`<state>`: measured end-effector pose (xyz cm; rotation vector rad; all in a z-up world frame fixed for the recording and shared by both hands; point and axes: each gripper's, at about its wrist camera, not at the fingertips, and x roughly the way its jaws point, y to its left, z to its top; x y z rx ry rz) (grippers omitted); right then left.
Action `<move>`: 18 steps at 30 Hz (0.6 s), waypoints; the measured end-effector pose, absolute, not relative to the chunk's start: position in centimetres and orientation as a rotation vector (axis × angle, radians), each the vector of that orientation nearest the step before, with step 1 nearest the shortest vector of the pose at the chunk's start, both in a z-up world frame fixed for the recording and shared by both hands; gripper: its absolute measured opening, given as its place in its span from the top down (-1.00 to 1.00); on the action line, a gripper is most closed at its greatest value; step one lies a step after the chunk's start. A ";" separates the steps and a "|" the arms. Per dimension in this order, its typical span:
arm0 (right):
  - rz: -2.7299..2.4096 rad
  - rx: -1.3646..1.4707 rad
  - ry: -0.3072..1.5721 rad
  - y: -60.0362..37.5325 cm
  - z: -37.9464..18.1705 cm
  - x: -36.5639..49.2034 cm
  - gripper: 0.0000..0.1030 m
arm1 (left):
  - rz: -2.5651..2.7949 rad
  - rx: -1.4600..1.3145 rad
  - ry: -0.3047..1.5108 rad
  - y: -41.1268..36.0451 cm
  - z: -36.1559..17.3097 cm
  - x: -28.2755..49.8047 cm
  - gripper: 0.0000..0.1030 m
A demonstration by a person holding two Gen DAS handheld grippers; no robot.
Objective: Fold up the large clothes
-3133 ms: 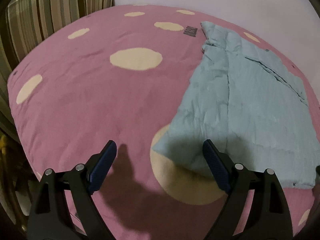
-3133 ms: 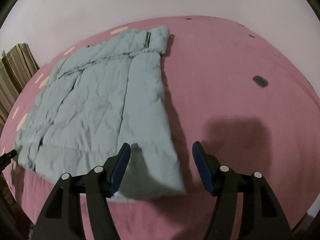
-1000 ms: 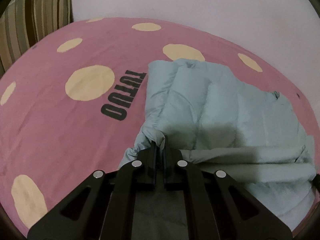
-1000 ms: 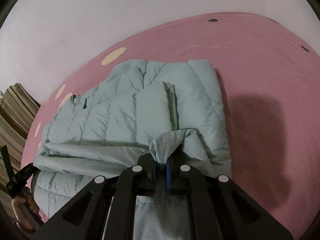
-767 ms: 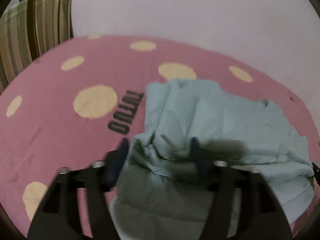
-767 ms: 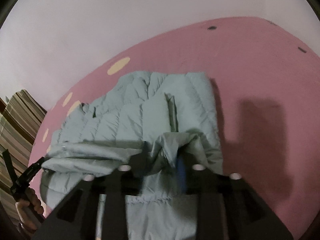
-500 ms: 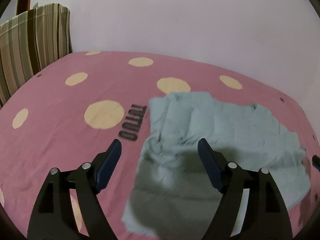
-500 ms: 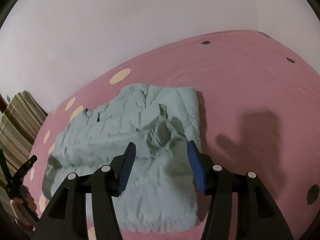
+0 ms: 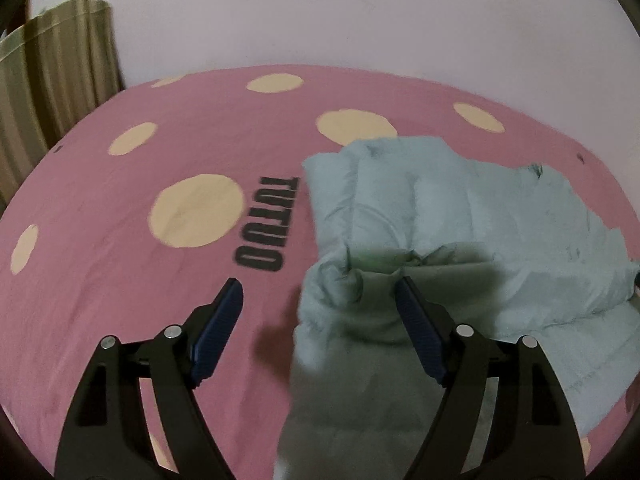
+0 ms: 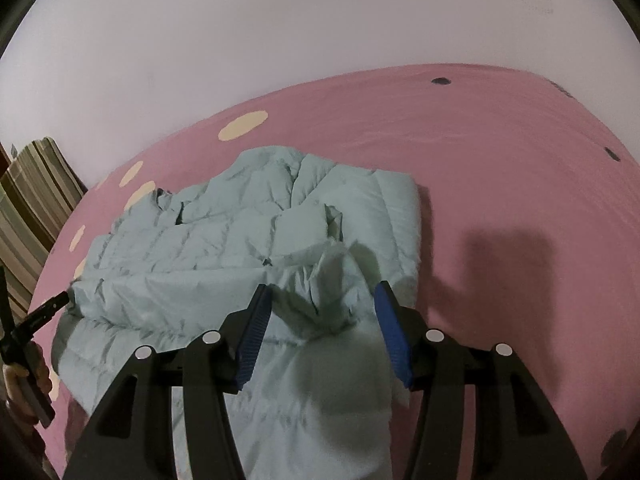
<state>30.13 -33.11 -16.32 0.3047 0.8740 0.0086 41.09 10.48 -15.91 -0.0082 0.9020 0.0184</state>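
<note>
Both grippers, left gripper (image 9: 318, 312) and right gripper (image 10: 322, 318), hang released above the pale green jacket (image 10: 248, 240), which lies half-folded mid-bed on the pink bedspread (image 9: 120, 280), fold ridge spanning sideways between them, either hand equally near

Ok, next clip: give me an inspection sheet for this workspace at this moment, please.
Surface: pink bedsheet with cream dots and black TUTUO lettering; lightly creased.
Job's things: pale blue-green quilted jacket, folded over itself, the top layer bunched and rumpled near both grippers.
Clutter: nothing seen.
Grippers: left gripper open, jacket's edge below its jaws, pads not pressing; right gripper open, a raised pucker of fabric between its jaws, not pinched. Both have just released.
Cables: nothing seen.
Surroundings: plain pale wall; striped cushion at the bed's left edge; a hand holding the left gripper shows in the right wrist view.
</note>
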 end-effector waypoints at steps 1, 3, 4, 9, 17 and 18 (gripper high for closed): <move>0.015 0.302 0.881 -33.0 -16.7 30.6 -0.04 | 0.007 -0.002 0.915 10.3 -16.3 41.5 -0.48; 0.029 0.298 0.903 -32.8 -17.3 31.4 -0.04 | -0.019 0.001 0.948 10.1 -17.0 42.1 -0.30; 0.032 0.295 0.911 -32.7 -17.6 31.6 -0.04 | -0.038 -0.003 0.963 10.1 -17.3 42.3 -0.24; 0.045 0.260 0.943 -32.0 -18.7 32.2 0.41 | -0.075 -0.026 0.991 10.3 -18.3 42.2 0.07; 0.032 0.271 0.902 -31.2 -18.2 31.1 0.77 | -0.075 0.005 0.960 9.1 -17.8 41.4 0.71; 0.030 0.272 0.898 -31.2 -18.1 31.0 0.79 | -0.070 -0.001 0.955 9.1 -17.7 41.3 0.76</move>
